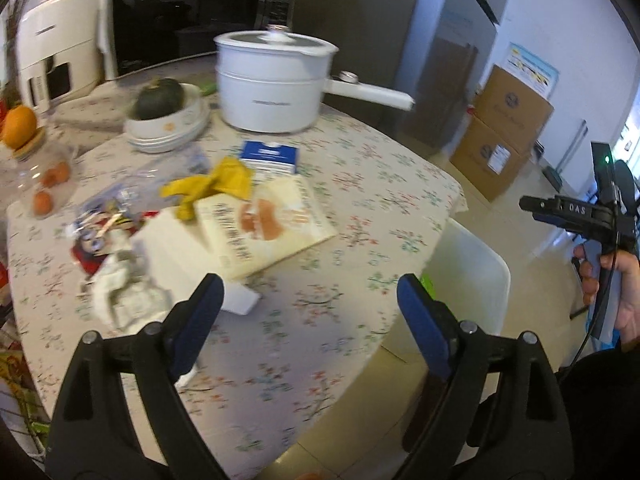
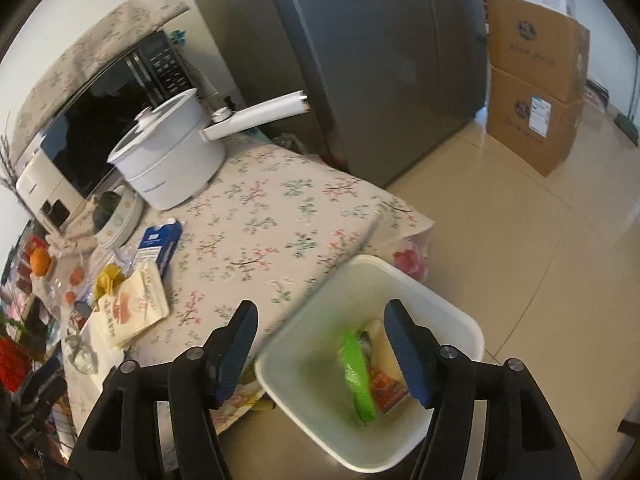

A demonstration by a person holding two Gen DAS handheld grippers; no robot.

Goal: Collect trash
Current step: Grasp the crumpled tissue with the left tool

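Trash lies on the floral-clothed table [image 1: 352,184]: a cream snack bag [image 1: 264,224], a yellow peel [image 1: 216,188], a blue carton [image 1: 270,158], crumpled white tissue [image 1: 124,292] and shiny wrappers [image 1: 100,220]. My left gripper [image 1: 308,300] is open and empty above the table's near edge. My right gripper [image 2: 320,344] is open and empty above the white bin [image 2: 440,304], which holds a green wrapper [image 2: 358,376] and a red packet [image 2: 386,392]. The bin [image 1: 472,276] stands beside the table. The right gripper [image 1: 536,206] also shows in the left wrist view.
A white electric pot [image 1: 272,80] with a long handle, a bowl with a dark squash [image 1: 160,100], a microwave [image 1: 180,12], an orange [image 1: 18,126] and eggs [image 1: 50,184] are on the table. A grey fridge [image 2: 380,60] and stacked cardboard boxes [image 2: 532,92] stand behind.
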